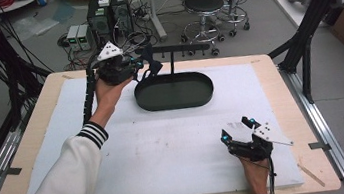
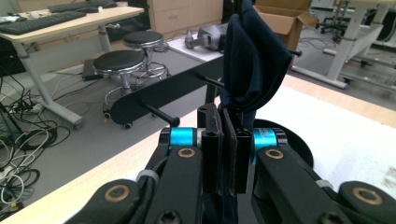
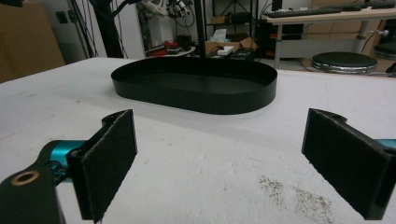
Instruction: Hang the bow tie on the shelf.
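left gripper (image 2: 223,154) clenches a dark blue cloth (image 2: 252,60) beside the black rack (image 2: 159,95); right gripper (image 3: 219,158) rests released on the bench (image 3: 196,154).

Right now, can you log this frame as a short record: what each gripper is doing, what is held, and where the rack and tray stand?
left gripper: shut on a dark blue cloth, raised beside the rack
right gripper: open, nothing between the jaws, low over the white mat
rack: black bar with pegs on a post, standing in the tray
tray: black oval, at the far middle of the mat
cloth position: close to a peg; whether it hangs on one cannot be told
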